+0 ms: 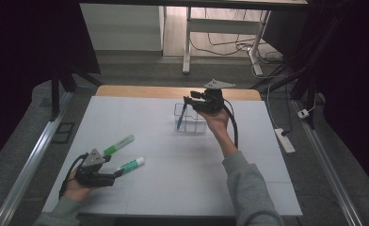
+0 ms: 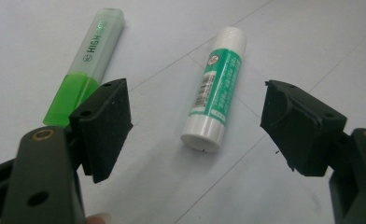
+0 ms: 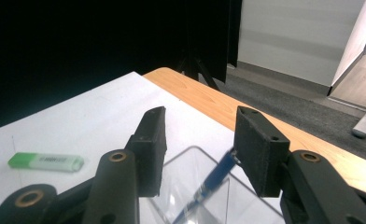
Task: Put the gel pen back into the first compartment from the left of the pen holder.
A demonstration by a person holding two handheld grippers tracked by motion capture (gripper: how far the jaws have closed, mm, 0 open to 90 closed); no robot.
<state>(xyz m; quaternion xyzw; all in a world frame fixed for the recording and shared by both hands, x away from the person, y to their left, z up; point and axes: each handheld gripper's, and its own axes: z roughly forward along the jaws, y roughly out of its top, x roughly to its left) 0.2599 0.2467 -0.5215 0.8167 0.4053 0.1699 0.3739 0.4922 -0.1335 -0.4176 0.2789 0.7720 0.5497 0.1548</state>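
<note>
White tabletop (image 1: 173, 160): right gripper (image 1: 188, 100) jaws parted, blue pen (image 1: 180, 117) dropped into clear organizer (image 1: 190, 123); left gripper (image 2: 195, 126) spread around glue stick (image 2: 216, 88), needs closing next.

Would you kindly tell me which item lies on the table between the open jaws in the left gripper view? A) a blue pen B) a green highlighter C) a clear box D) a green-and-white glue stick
D: the glue stick lies between the open jaws of the left tongs, untouched, while the green highlighter lies beyond one pad, off to the side.
</note>
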